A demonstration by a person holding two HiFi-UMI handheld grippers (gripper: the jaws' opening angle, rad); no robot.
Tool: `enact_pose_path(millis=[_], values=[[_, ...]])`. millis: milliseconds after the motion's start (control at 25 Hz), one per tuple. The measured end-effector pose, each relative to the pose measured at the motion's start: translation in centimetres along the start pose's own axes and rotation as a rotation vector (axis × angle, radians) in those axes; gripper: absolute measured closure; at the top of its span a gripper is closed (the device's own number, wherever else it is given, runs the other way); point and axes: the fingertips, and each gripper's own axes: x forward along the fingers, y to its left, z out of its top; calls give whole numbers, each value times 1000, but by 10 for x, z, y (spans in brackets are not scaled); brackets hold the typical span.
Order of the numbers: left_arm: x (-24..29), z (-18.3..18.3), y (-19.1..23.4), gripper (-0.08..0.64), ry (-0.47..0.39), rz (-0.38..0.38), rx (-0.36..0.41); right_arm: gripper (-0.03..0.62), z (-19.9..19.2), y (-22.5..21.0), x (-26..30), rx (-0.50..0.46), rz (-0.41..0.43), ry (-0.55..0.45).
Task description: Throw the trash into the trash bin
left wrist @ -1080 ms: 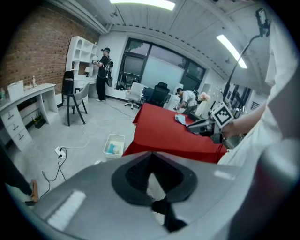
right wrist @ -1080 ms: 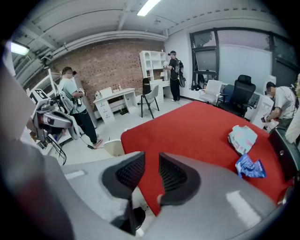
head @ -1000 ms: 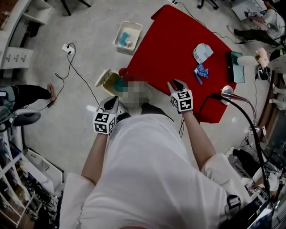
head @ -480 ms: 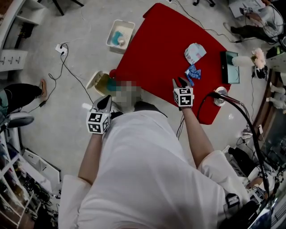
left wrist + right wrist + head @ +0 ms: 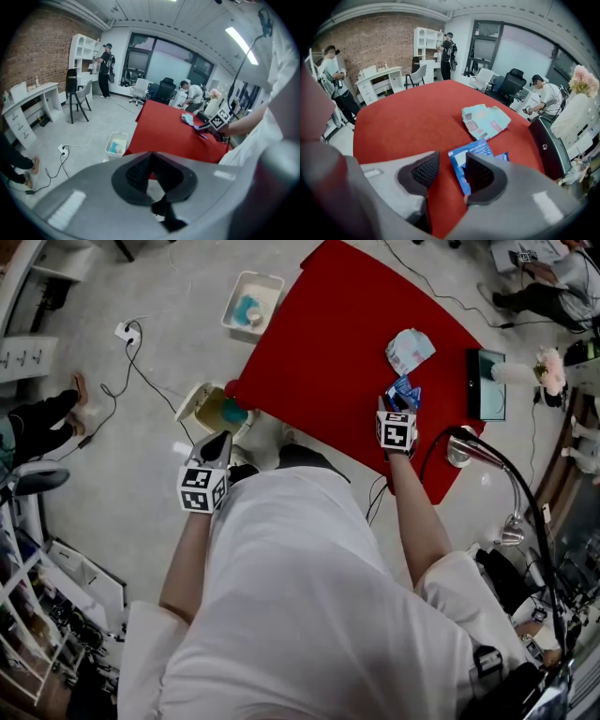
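A blue wrapper (image 5: pixel 405 390) (image 5: pixel 469 158) lies on the red table (image 5: pixel 337 343) next to a pale crumpled packet (image 5: pixel 410 350) (image 5: pixel 485 121). My right gripper (image 5: pixel 395 406) (image 5: pixel 452 169) hangs over the wrapper's near end. Its jaws have just been opening and stand open, with the wrapper's left edge in the gap between them and no pad pressing on it. My left gripper (image 5: pixel 222 437) (image 5: pixel 150 157) is shut and empty, held above the floor off the table's left corner. A beige trash bin (image 5: pixel 202 407) with teal trash inside stands just ahead of it.
A white tub (image 5: pixel 251 302) (image 5: pixel 116 143) holding teal scraps stands on the floor by the table's far left edge. A black device (image 5: pixel 486 382) (image 5: pixel 546 145) and a lamp (image 5: pixel 459 448) sit at the table's right. Cables and a socket strip (image 5: pixel 124 331) cross the floor. People stand around the room.
My right gripper has moved forward across the table to the blue wrapper and its jaws have spread. My left gripper has shifted a little towards the bin.
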Motion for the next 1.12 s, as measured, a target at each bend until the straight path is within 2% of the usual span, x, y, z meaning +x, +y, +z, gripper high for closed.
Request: enact_pose_path(millis=[80,320,360,480,800,1000,1120], values=[[2,2,-2,555,5,4,0,401,-3,0,5,-18,9,35],[6,3,-5,555,13,16,-7,398,-10,-4,21,-49,-2,79],[7,2,-6,555,13,18,-9,420,-12,-6,22,-46,-14,88],[8,1,-8,555,14,23,-13,583,-10,-17,22,-41,-60,86],[4,-3,-3,555,1,23,-27,591,1,-15,9,-55,-71,51],[-7,-12,6,555,-12,28,-38,591,10,2,0,-57,-81,14],[-18,-19,14,555,-17,31,-44,591,21,16,-9,-90,-92,-10]])
